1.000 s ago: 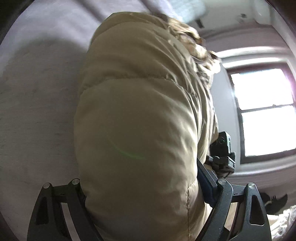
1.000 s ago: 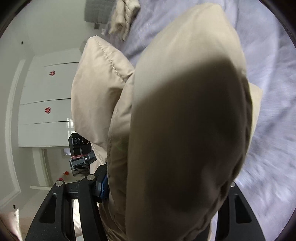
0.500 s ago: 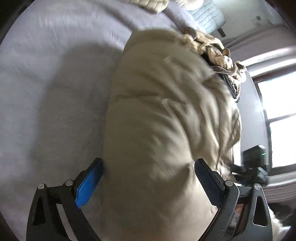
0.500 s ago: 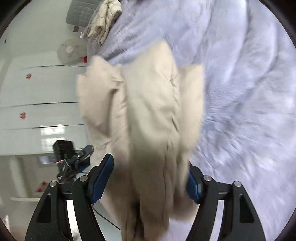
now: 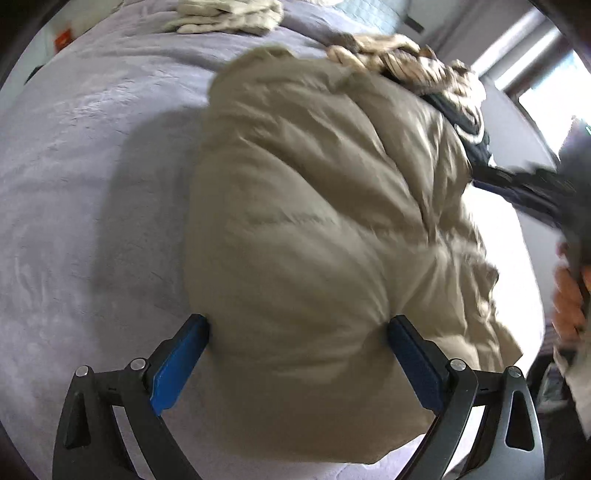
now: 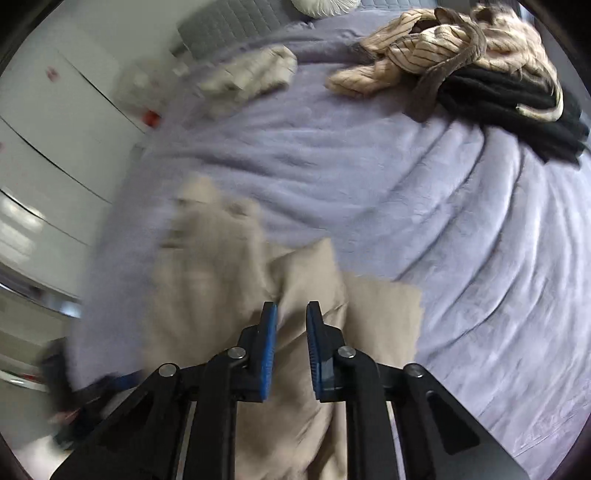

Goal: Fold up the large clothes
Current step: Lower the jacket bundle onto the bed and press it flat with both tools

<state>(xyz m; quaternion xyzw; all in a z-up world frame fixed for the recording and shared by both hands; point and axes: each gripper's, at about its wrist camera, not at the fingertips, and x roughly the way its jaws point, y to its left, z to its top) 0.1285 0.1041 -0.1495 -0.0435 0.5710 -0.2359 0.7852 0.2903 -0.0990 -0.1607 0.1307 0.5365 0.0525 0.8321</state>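
Observation:
A large beige puffer jacket (image 5: pixel 314 229) lies bunched on a lilac bedspread (image 5: pixel 92 166). My left gripper (image 5: pixel 297 328) is open, its blue-padded fingers (image 5: pixel 181 362) spread either side of a thick puffed part of the jacket. In the right wrist view the jacket (image 6: pixel 221 295) lies at the bed's near left. My right gripper (image 6: pixel 291 314) is just above it with its jaws nearly together; a narrow gap shows between the pads and no cloth is in it.
A striped tan garment (image 6: pixel 424 51) and a black garment (image 6: pixel 509 103) are heaped at the bed's far right. A folded cream garment (image 6: pixel 251 77) lies far left near a grey headboard (image 6: pixel 236 22). White wardrobe doors (image 6: pixel 44 147) stand left. A window (image 5: pixel 546 74) is at the right.
Both grippers have let go of the jacket and pulled back; it now lies on the bed. My left jaws opened wide. My right jaws opened, then came nearly together, empty.

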